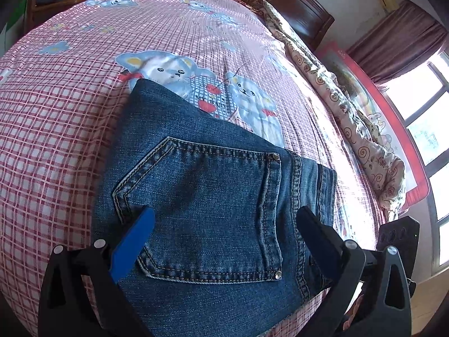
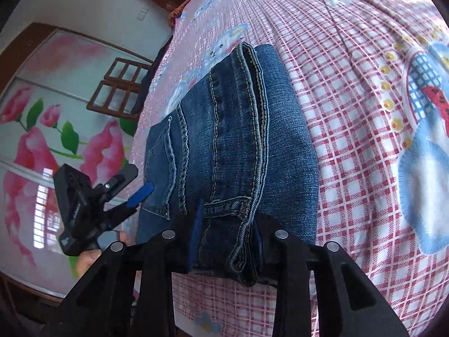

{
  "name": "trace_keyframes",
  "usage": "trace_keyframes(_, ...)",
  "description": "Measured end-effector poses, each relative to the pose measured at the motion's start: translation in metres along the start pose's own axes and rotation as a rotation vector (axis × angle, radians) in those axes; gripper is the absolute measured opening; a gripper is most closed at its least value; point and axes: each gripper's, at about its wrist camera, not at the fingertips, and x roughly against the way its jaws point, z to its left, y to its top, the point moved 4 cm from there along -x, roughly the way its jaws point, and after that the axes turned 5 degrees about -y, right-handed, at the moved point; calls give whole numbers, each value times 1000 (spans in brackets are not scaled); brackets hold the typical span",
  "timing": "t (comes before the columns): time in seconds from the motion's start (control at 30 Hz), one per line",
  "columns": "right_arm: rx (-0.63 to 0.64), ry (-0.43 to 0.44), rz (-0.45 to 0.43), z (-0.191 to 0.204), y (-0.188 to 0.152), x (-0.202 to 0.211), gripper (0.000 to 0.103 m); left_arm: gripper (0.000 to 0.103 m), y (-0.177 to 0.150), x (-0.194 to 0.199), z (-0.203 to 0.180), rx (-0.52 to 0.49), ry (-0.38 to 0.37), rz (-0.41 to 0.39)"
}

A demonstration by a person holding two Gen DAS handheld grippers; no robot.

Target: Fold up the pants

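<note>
The pants (image 1: 213, 196) are blue jeans, folded into a thick bundle. They lie on the bed (image 1: 56, 140), close to its near edge, on a pink and white checked sheet (image 2: 350, 112) with blue bears printed on it. The far end of the bundle covers part of a bear picture in the middle of the bed.

The left gripper (image 1: 224, 219) hangs over the back pocket (image 1: 207, 205), which faces up. Its fingers stand wide apart, one on each side of the pocket. The blue pad (image 1: 134, 241) on the left finger shows clearly. Nothing is pinched between them. In the right wrist view this gripper (image 2: 137, 182) sits at the left side of the bundle, with a bit of the person's hand (image 2: 89, 255) behind it.

The right gripper (image 2: 227, 238) is at the near end of the bundle, by the near edge of the bed. Its fingers are close together, with the thick stitched seam (image 2: 238, 168) and a belt loop (image 2: 227, 205) in between. The left pad seems to touch the cloth, but the right pad is partly hidden behind the fold, so I cannot tell if they squeeze it.

A rolled flowery blanket (image 1: 350, 118) lies along the far right edge of the bed. A dark wooden headboard (image 1: 294, 8) stands at the far end. A window (image 1: 429, 112) with a brown curtain (image 1: 398, 42) is on the right. A big pink flower panel (image 2: 56, 140) stands beside the bed.
</note>
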Motion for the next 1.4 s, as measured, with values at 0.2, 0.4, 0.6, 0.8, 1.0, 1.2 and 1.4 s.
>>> trace_keyframes(0.2,205,-110,-82,45,9,26,12,101,-3,4,-8,-9,44,-8)
trace_keyframes(0.4,196,-132,-156,40,24,55,12,101,-1,31,-19,-15,26,-99)
trace_keyframes(0.6,-57,-91,-83,-30,5,6,19,101,-22,-12,-22,-143,134,28)
trace_keyframes(0.8,-79,-266,-169,-29,7,63,28,101,-32,-16,-34,-254,221,36)
trace_keyframes(1.0,50,-123,-218,31,45,58,28,101,-30,-13,-35,-254,216,38)
trace_keyframes(1.2,79,-203,-132,43,76,-14,48,101,-26,-12,-33,-227,200,39)
trace_keyframes(1.4,110,-266,-78,30,66,-31,48,101,-25,-13,-32,-227,190,40)
